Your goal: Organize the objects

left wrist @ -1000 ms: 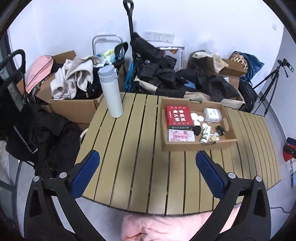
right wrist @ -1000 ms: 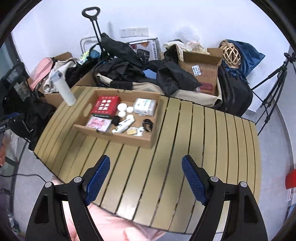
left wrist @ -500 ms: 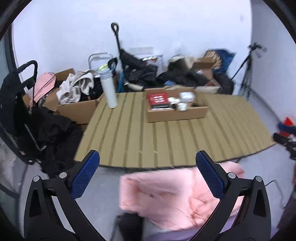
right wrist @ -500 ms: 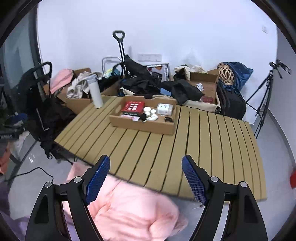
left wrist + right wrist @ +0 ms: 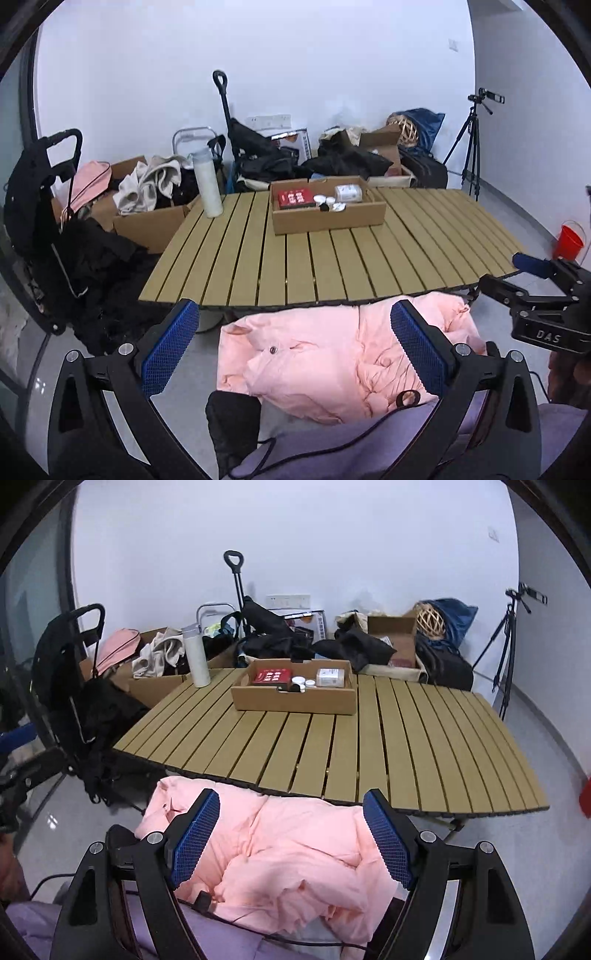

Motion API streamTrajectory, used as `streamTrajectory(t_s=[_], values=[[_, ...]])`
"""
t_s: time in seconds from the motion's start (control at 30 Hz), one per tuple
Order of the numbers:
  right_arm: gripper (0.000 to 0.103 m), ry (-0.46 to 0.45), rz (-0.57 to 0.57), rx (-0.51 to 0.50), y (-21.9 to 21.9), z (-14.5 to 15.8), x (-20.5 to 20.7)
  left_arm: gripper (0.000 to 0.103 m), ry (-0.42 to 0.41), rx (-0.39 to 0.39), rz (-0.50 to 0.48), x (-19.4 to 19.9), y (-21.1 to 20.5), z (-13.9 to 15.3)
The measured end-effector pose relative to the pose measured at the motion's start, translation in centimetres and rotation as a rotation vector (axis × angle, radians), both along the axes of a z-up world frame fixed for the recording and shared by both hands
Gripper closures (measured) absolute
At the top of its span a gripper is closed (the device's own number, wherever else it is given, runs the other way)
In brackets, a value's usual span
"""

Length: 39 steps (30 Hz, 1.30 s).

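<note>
A shallow cardboard tray stands on the slatted wooden table. It holds a red box, a white packet and small white jars. A white bottle stands upright at the table's far left. My left gripper is open and empty, well back from the table's near edge. My right gripper is open and empty, also off the table; it shows at the right of the left wrist view.
A pink padded jacket lies below both grippers, in front of the table. Boxes of clothes, bags and a trolley crowd behind the table. A black stroller stands left, a tripod and red bucket right.
Both grippers have pulled back and lowered away from the table; the tray now looks far off and the pink jacket fills the foreground. Both stay open and empty.
</note>
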State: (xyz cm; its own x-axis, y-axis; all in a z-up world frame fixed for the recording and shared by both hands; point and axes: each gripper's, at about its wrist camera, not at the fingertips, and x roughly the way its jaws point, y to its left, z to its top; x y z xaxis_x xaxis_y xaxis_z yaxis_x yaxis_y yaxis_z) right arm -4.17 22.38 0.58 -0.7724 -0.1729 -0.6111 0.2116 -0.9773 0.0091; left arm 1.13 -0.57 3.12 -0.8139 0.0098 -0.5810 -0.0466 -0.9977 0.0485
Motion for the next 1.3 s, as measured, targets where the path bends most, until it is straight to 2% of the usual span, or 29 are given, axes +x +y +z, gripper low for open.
streamTrajectory(t_s=[0.17,0.37,1.3], values=[[0.020,-0.017,0.043,-0.044,-0.5,-0.4,0.7,0.000,-0.019,0.010,0.011,0.0,-0.3,-0.5],[0.020,-0.035,0.032,-0.059,0.0,-0.9,0.8,0.000,-0.033,0.015,0.008,0.1,-0.1,-0.9],[0.020,-0.063,0.033,-0.066,0.0,-1.3,0.4,0.000,-0.059,0.025,0.010,-0.2,-0.6,-1.3]])
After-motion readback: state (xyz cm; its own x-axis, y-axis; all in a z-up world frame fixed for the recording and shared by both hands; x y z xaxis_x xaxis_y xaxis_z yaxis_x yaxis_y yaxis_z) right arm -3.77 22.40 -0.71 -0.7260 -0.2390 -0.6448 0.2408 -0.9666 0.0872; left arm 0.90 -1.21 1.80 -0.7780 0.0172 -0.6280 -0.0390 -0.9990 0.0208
